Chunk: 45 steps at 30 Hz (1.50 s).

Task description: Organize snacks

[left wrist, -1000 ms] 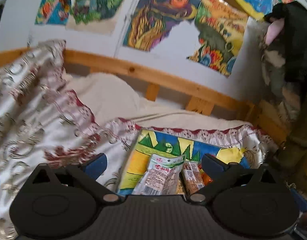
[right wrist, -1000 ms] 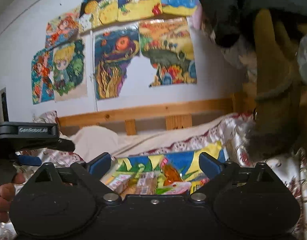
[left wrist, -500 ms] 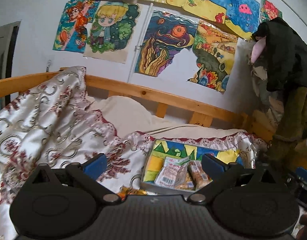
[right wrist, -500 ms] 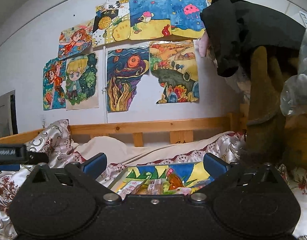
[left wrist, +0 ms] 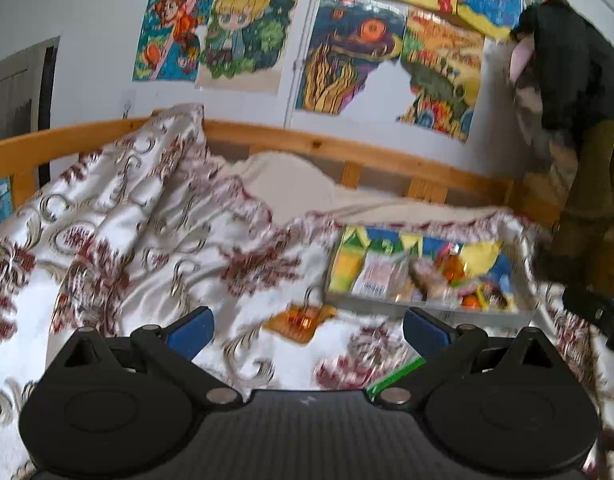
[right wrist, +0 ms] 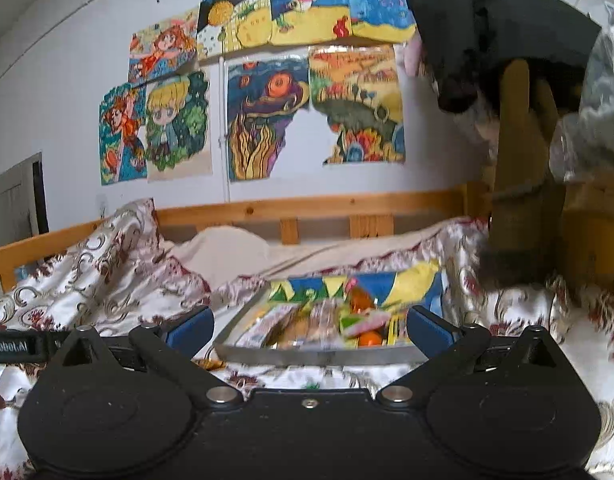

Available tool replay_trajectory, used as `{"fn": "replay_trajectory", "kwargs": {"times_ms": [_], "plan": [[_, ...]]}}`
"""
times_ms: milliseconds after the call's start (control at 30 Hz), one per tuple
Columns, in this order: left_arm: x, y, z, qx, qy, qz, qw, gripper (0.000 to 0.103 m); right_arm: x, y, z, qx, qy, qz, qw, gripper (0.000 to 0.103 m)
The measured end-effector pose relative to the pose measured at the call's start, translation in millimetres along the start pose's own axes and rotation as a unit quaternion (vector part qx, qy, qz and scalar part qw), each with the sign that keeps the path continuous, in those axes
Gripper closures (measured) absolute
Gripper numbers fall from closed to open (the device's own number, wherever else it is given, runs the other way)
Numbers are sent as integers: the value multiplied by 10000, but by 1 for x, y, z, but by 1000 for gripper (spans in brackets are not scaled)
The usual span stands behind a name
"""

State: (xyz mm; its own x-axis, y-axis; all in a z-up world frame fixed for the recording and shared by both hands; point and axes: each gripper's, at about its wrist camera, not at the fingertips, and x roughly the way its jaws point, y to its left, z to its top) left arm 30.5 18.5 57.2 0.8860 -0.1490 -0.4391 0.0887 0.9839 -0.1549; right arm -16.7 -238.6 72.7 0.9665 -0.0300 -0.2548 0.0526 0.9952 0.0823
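The left wrist view alone shows an orange snack packet (left wrist: 303,322) lying loose on the patterned bedspread (left wrist: 155,240), lower centre of the frame, just outside the near rim of the snack tray (left wrist: 423,307). A green-edged wrapper (left wrist: 395,374) also peeks out beside the right finger there; it is too blurred to say what it is. At the far right edge of that view a black part of the right gripper (left wrist: 595,312) intrudes.

The right wrist view gives the better look into the tray (right wrist: 319,354), which sits low in the centre of the frame, with its picture-covered back wall up. Inside lie several packets (right wrist: 291,326) and an orange round piece (right wrist: 367,338). At the left edge a black bar of the left gripper (right wrist: 15,346) shows.

The left gripper (left wrist: 307,330) has its jaws spread wide with nothing between them. The right gripper (right wrist: 311,326) is likewise released, fingers standing wide to either side of the tray and clear of it.

The bedspread left of the tray is open ground. The wooden bed rail (right wrist: 307,208) bounds the far side, and hanging dark clothes (right wrist: 507,32) crowd the upper right.
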Motion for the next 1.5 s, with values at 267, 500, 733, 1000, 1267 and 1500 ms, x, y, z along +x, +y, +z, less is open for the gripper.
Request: {"fn": "replay_trajectory", "kwargs": {"times_ms": [267,500,733,1000,1267,1500], "plan": [[20,4,-29,90,816,353,9960,0,6,9,-23,-20,489,-101,9987,1],[26,6,-35,171,973,482,9939,0,19,17,-40,-28,854,-35,9963,1],[37,6,-38,169,1096,554,9923,0,30,16,-50,44,1011,-25,9949,1],[49,8,-40,275,1077,698,9913,0,39,8,-59,272,1013,-23,9945,1],[69,11,-32,515,994,775,9907,0,54,6,-70,388,1263,13,9912,1],[103,11,-25,666,1145,753,9883,0,66,10,-72,361,1529,104,9875,1]]}}
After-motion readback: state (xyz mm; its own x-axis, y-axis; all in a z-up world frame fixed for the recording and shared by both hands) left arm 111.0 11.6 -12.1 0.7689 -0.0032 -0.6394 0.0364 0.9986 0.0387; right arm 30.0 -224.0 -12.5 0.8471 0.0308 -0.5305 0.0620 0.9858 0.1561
